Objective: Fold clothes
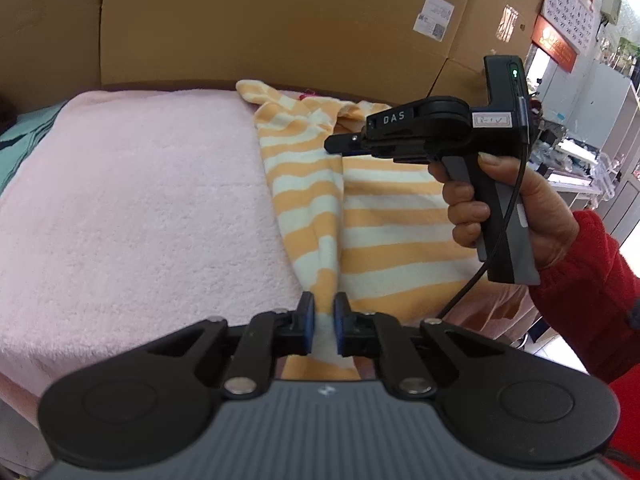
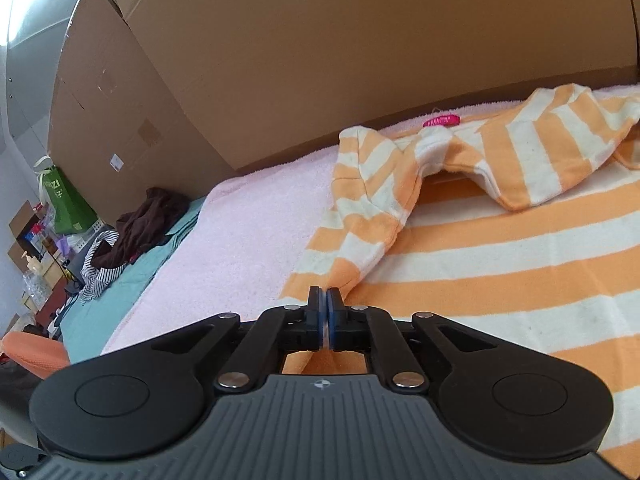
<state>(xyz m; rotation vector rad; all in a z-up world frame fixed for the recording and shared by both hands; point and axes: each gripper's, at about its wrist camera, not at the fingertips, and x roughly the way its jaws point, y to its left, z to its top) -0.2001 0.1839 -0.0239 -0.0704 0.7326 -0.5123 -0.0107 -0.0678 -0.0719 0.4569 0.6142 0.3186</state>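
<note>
shirt: the orange-and-white striped shirt (image 2: 500, 248) lies on the pink towel (image 1: 140, 200) that covers the worktop, toward its right side, collar and pink label (image 2: 441, 121) at the far end, near the cardboard boxes (image 1: 260, 20).
sleeve: one sleeve (image 1: 304, 200) is already laid inward along the body, running from the far shoulder to the near edge.
left gripper: my left gripper (image 1: 323, 320) has its fingers closed on the near end of that folded strip; white cloth shows between the blue pads.
right gripper: my right gripper (image 2: 324, 320) has its fingers pressed together at the shirt's near-left edge; a thin edge of cloth seems caught between them, though I cannot be sure how much.
step: I judge this to be the hold before a lengthwise fold of the body.
how to do it well: lift both pinches together and level, keep the cloth taut between them so the stripes stay straight, carry the edge over and lay it flat.
risk: the right pinch looks shallow and could slip.
clutter: dark clothes (image 2: 148, 220) piled far left, well apart.
</note>
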